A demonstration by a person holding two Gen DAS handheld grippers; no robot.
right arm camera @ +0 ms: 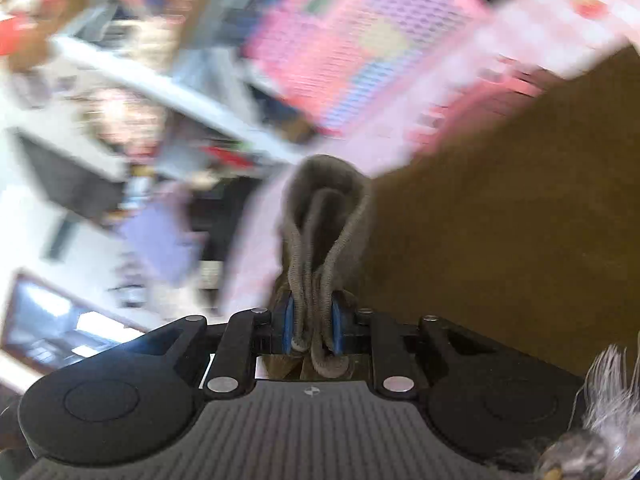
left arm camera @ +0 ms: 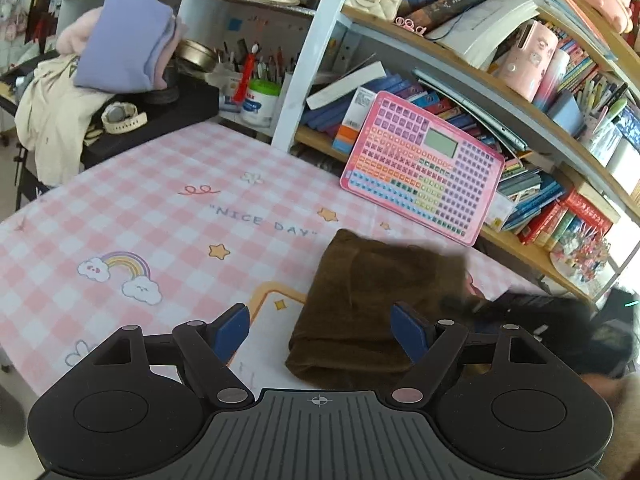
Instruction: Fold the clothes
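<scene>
A brown garment [left arm camera: 372, 312] is seen lying folded into a thick rectangle on the pink checked tablecloth [left arm camera: 160, 208], near the table's right side and just in front of a pink keyboard toy [left arm camera: 424, 168] leaned against the shelves. By its plush nap and rounded folds it is judged soft, light and limp, with several layers that can slide over each other; nothing about it looks fragile or slippery. It is best taken by a stacked edge or corner, so that every layer is caught at once, since a pinch on the top layer alone would probably let the fold fall open.

The left gripper [left arm camera: 320, 332] is held wide open above the garment's near edge; nothing is gripped, and no contact between its blue pads [left arm camera: 232, 332] and the cloth can be made out.

The right gripper [right arm camera: 312, 328] is nearly closed, and a bunched, ribbed edge of the garment [right arm camera: 320, 240] is pinched between its blue pads. The cloth loops out ahead of the jaws. The background of this view is heavily blurred, so whether the held part is lifted off the table cannot be told.
</scene>
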